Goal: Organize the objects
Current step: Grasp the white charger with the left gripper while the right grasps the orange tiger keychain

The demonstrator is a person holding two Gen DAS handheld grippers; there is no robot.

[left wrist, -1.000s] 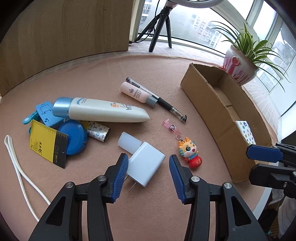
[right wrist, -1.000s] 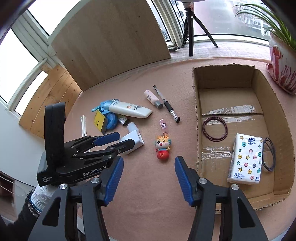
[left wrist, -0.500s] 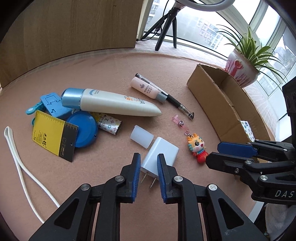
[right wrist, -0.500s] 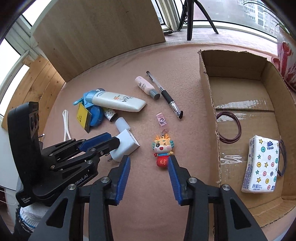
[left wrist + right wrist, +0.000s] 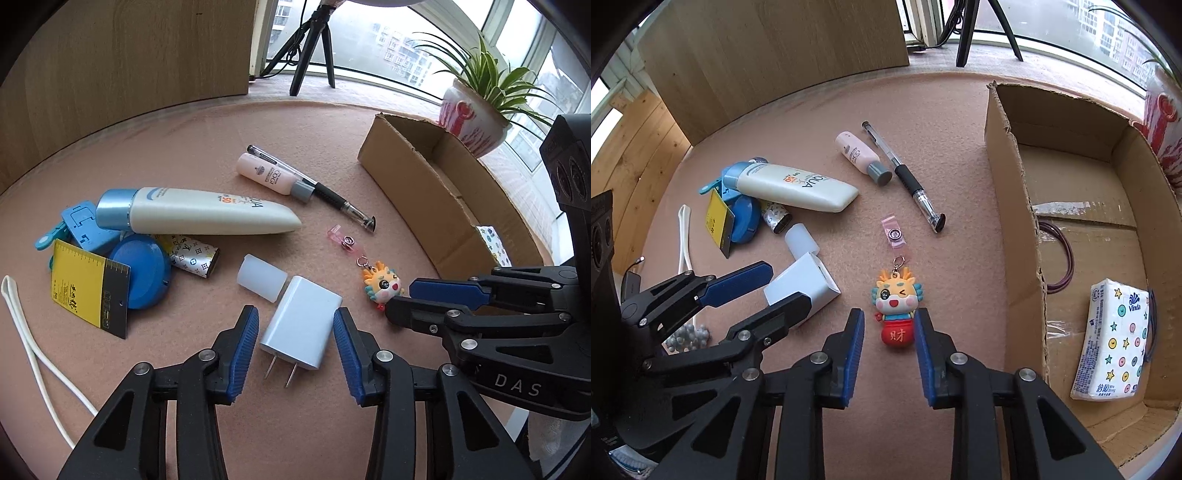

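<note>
A white plug charger [image 5: 301, 325] lies on the pink felt with its prongs toward me. My left gripper [image 5: 295, 321] straddles it, jaws opening, and a little gap shows at each blue pad. A dragon keychain [image 5: 895, 299] with a red pouch lies between the fingers of my right gripper [image 5: 888, 317]. Those jaws are closing and stand close to the pouch without squeezing it. In the right wrist view the left gripper [image 5: 788, 286] flanks the charger [image 5: 805, 284]. An open cardboard box [image 5: 1008, 206] stands at the right with a tissue pack [image 5: 1108, 339] inside.
A sunscreen tube [image 5: 207, 212], pink tube [image 5: 269, 173], pen [image 5: 332, 197], translucent cap [image 5: 262, 277], blue tape measure [image 5: 142, 273], yellow card [image 5: 88, 291] and white cord [image 5: 33, 350] lie to the left. A potted plant [image 5: 469, 118] stands behind the box.
The left jaws pinched nearly shut in front of the charger's prongs, then spread to either side of it. The right gripper dropped over the dragon keychain while its jaws narrowed.
</note>
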